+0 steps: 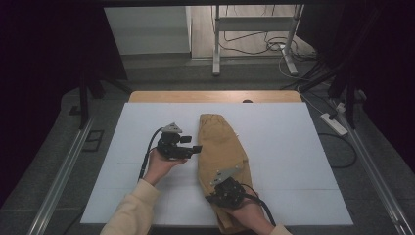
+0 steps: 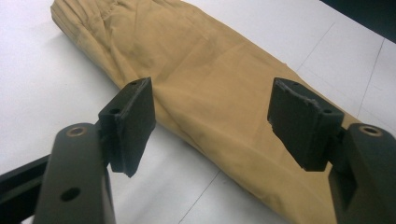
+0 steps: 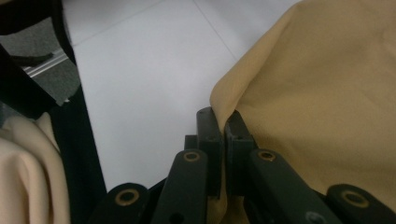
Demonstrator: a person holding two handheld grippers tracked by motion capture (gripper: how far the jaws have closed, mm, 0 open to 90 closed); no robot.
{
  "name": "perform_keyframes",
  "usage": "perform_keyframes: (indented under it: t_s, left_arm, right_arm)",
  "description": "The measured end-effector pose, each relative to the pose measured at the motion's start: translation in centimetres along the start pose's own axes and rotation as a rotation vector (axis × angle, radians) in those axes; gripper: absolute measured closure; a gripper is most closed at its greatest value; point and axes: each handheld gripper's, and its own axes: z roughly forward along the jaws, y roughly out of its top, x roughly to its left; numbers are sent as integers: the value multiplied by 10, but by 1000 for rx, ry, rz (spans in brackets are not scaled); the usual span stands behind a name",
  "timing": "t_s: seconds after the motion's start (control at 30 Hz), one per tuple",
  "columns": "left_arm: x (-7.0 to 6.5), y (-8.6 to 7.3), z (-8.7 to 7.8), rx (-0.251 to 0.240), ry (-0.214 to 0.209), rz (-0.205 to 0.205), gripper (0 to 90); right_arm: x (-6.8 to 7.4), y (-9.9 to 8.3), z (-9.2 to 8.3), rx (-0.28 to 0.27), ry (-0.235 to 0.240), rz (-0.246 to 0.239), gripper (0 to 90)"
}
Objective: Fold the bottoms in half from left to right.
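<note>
A pair of tan trousers point(image 1: 222, 156) lay folded lengthwise into a long narrow strip on the white table cover point(image 1: 293, 147), running from the near edge, a little right of centre, up toward the far middle, with what looked like the gathered waistband at the far end, though the high view was too small to be sure. The right gripper point(image 1: 219, 199) sat at the near end of the strip, its jaws pressed together and pinching an edge of the tan cloth, which the right gripper view showed rising between the two pads point(image 3: 209, 126). The left gripper point(image 1: 195, 148) hung just left of the trousers about halfway along, its jaws spread and holding nothing, pointed at the cloth without touching it. Judged from this, the lengthwise fold was done and a crosswise fold was only being set up: one corner was gripped, the other side was not yet taken, and the near end had not been lifted over. Little stood in the way on the sheet itself. The wooden table edge point(image 1: 215, 96) showed beyond it, and a metal stand point(image 1: 254, 34), loose cables point(image 1: 274, 46) and a power strip point(image 1: 335, 123) lay on the floor, well apart from the work.
</note>
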Motion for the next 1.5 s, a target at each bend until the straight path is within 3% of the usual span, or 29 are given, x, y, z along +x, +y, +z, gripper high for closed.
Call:
perform_keyframes:
  t_s: [0.43, 0.73, 0.8, 0.87, 1.0, 1.1, 1.23, 1.5]
  left_arm:
    - [1, 0, 0, 2, 1, 0, 317]
    - [0, 0, 0, 4, 0, 0, 317]
    - [0, 0, 0, 4, 1, 1, 316]
    - [0, 0, 0, 3, 1, 1, 316]
    - [1, 0, -1, 4, 1, 2, 316]
    - [1, 0, -1, 3, 1, 3, 315]
    - [0, 0, -1, 1, 2, 2, 316]
    - [1, 0, -1, 5, 3, 3, 315]
  right_arm:
    - [17, 8, 11, -26, 95, -14, 876]
    - [19, 8, 13, -31, 107, -22, 870]
    - [19, 7, 13, -40, 108, -25, 836]
    - [20, 7, 11, -53, 108, -28, 745]
    - [21, 8, 5, -88, 89, -36, 575]
    - [18, 9, -4, -117, 79, -38, 499]
    - [12, 9, -16, -154, 52, -39, 451]
    - [-18, 3, -30, -179, -36, 27, 427]
